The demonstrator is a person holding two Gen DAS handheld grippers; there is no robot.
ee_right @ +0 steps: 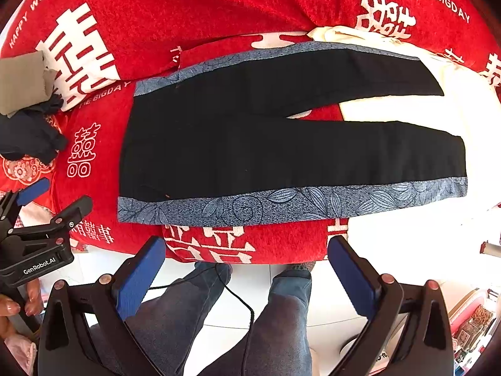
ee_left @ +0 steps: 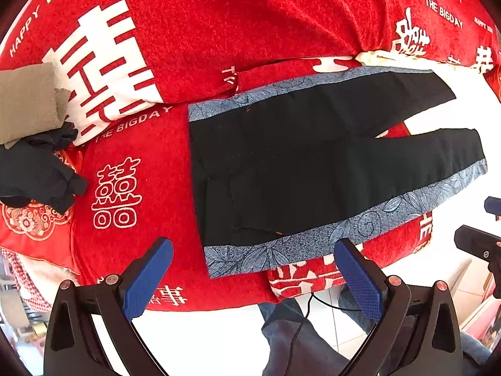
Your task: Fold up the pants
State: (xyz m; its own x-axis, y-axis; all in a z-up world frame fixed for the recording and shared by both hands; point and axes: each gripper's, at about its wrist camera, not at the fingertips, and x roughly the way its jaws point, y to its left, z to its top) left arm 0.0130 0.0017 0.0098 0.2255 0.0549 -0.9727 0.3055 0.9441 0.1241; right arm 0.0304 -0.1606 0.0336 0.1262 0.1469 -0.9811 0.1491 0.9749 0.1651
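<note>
1. The pants (ee_right: 281, 144) lie flat and spread out on the bed (ee_right: 203, 6), which carries a red blanket with white signs. They are black, with a blue leaf-pattern band along each outer side.
2. Their long axis runs across both views, left to right: the waist is at the left end and the two legs point to the right, parted in a narrow V. One band lies along the bed's near edge, the other along the far side.
3. The left gripper (ee_left: 252, 274) hangs just before the near edge, spread wide and holding nothing. The waist corner with its band lies close in front of it, between its fingers in the view.
4. The right gripper (ee_right: 247, 269) is also spread wide and empty, over the floor and the person's legs. It is a little back from the edge, facing the middle of the near band.
5. I judge the left gripper nearer to the waist and the right one better placed for the leg ends, so a fold of the near leg over the far one looks likely. No fold is made yet.
6. Outward, at the far left, a grey cloth (ee_left: 26, 100) and a dark garment (ee_left: 37, 172) lie on the bed, well apart from the pants.
</note>
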